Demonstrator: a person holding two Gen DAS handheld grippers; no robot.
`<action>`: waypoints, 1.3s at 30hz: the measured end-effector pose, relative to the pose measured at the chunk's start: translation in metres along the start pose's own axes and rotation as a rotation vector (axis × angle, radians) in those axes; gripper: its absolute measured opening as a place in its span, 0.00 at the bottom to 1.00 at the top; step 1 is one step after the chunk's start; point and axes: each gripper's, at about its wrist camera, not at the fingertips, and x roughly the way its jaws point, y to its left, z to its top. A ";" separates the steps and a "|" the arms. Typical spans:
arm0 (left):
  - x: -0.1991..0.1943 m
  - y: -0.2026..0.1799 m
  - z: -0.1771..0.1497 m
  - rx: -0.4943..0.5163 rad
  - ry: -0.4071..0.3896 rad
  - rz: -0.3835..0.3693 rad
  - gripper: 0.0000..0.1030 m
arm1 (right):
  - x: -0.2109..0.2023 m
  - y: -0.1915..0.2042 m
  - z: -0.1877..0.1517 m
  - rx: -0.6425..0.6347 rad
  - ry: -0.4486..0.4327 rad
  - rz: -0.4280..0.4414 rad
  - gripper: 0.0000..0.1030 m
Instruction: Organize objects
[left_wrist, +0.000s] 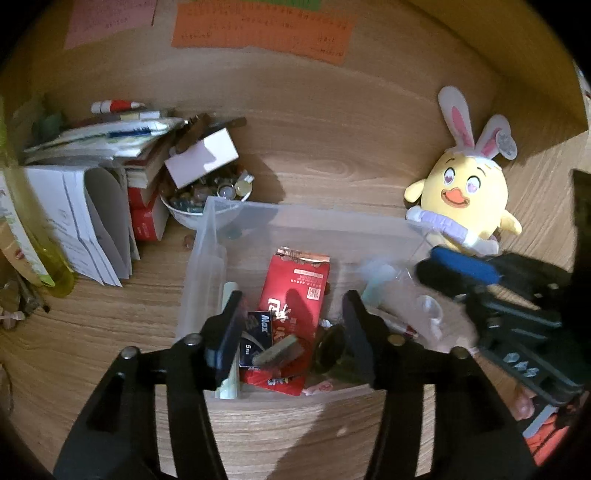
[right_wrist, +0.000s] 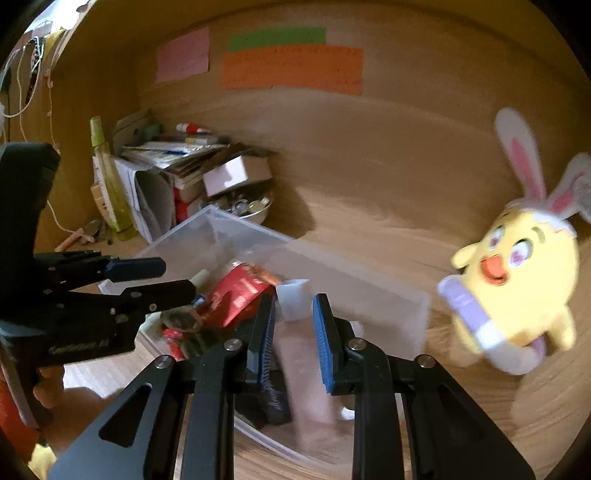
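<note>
My clear bin (left_wrist: 207, 236) sits on the table (left_wrist: 110, 314), holding a red packet (left_wrist: 295, 291), a small dark box (left_wrist: 255, 343) and other odds and ends. My left tool (left_wrist: 291, 332) hangs over the bin's near end, jaws parted with nothing pressed between them. My right tool (right_wrist: 293, 332) is clamped on a clear tube (right_wrist: 295, 325) with a white cap, over the bin's right side. A bowl (left_wrist: 192, 216) of small bits stands just behind the bin, beside stacked books (left_wrist: 110, 155). A yellow plush (left_wrist: 465, 192) sits to the right.
</note>
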 end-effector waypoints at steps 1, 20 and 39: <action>-0.003 -0.001 0.000 0.001 -0.009 0.001 0.59 | 0.006 0.001 -0.001 0.003 0.012 0.009 0.19; -0.051 -0.015 -0.010 0.054 -0.119 0.022 0.71 | -0.018 0.005 -0.013 0.011 -0.004 -0.010 0.51; -0.074 -0.016 -0.039 0.055 -0.152 0.065 0.96 | -0.076 0.006 -0.047 0.060 -0.101 0.002 0.91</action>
